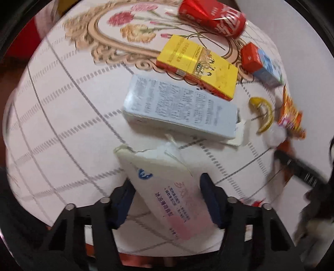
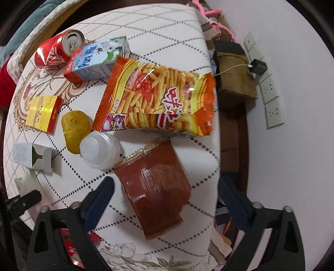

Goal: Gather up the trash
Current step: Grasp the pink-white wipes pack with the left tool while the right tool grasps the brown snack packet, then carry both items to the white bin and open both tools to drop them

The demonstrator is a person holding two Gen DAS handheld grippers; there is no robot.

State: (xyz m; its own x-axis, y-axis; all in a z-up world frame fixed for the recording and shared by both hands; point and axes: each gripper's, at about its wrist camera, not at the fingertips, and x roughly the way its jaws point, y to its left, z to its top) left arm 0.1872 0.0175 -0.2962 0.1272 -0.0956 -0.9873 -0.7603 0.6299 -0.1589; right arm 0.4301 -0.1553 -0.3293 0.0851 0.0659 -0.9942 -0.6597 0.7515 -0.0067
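The left gripper jaws bracket a white torn packet on the table, contact indiscernible, while the right gripper jaws stand wide astride a brown wrapper, beyond which lies an orange snack bag.

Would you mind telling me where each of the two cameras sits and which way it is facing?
Left wrist: on the left gripper, facing down at the table; its fingers flank a white packet.
Right wrist: on the right gripper, facing down; its fingers straddle a brown wrapper without touching it.
Shared: red can, yellow box, milk carton, chip bag.
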